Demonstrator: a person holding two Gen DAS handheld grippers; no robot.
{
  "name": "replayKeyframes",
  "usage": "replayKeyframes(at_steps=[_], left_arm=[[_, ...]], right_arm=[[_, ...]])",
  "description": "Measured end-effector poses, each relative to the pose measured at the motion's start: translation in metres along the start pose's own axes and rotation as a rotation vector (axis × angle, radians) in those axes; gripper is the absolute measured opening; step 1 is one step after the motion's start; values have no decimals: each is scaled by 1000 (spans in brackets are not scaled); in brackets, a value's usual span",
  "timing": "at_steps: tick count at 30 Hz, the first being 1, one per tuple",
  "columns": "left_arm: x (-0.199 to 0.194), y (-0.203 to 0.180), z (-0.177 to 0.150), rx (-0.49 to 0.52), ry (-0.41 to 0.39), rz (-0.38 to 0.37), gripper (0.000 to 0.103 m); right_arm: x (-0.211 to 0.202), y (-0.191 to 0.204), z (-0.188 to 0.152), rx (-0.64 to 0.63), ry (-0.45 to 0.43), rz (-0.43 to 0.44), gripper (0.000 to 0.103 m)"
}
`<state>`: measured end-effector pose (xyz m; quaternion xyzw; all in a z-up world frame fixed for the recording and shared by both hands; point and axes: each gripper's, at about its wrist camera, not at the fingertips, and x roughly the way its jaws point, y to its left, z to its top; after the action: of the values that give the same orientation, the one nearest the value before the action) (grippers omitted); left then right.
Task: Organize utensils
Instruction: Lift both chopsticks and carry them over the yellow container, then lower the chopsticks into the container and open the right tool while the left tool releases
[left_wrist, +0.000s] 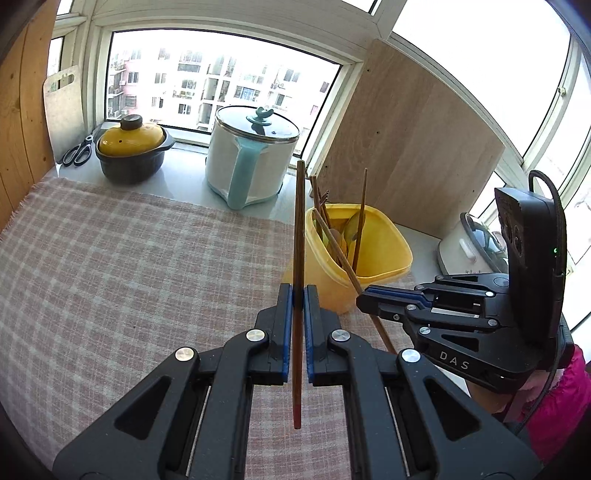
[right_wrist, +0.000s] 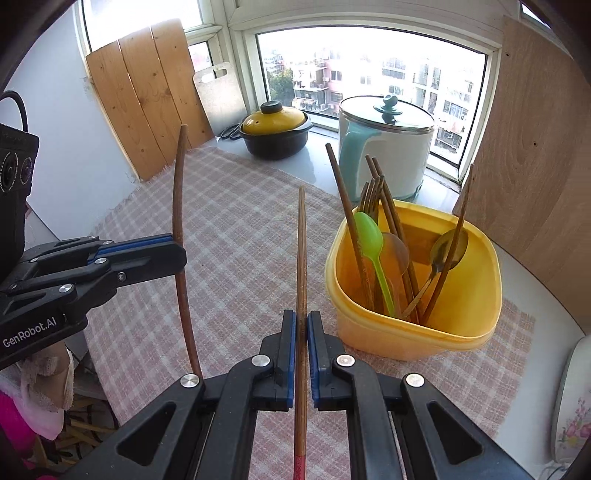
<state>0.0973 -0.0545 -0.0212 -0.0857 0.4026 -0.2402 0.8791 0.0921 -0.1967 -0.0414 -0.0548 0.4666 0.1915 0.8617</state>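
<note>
1. My left tool (left_wrist: 298, 295) is clamped on a brown chopstick (left_wrist: 298, 236), which stands upright between its pads.
2. My right tool (right_wrist: 302, 321) is clamped on a second chopstick (right_wrist: 302, 258), also upright.
3. Just ahead and to the right of my right tool sits a yellow tub (right_wrist: 461, 314) holding more chopsticks, a fork, a green spoon (right_wrist: 369, 232) and a metal spoon (right_wrist: 448, 247).
4. The tub rests on a checked cloth (right_wrist: 240, 240) over the worktop.

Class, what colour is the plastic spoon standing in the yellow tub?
Bright green spoon, clearest in the right wrist view.
</note>
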Motion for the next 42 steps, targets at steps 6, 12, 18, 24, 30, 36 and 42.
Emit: replayKeyframes(at_steps=[6, 12, 18, 24, 30, 36, 42], left_arm=[[1, -24, 17, 21, -31, -12, 4], [5, -44, 37, 26, -63, -18, 4], [11, -55, 58, 25, -94, -9, 4], [16, -63, 84, 21, -133, 17, 4], [27, -64, 106, 15, -150, 39, 4], [42, -61, 119, 5, -156, 57, 4], [55, -57, 124, 2, -149, 72, 4]], right_arm=[[-25, -24, 6, 3, -40, -3, 4], [-45, -46, 19, -1, -82, -20, 4], [-52, -65, 38, -7, -114, -36, 4], [-46, -81, 60, -15, -136, -38, 4], [-37, -93, 80, -6, -166, -26, 4], [-24, -101, 92, -2, -184, -24, 4], [-10, -109, 98, 7, -182, -19, 4]])
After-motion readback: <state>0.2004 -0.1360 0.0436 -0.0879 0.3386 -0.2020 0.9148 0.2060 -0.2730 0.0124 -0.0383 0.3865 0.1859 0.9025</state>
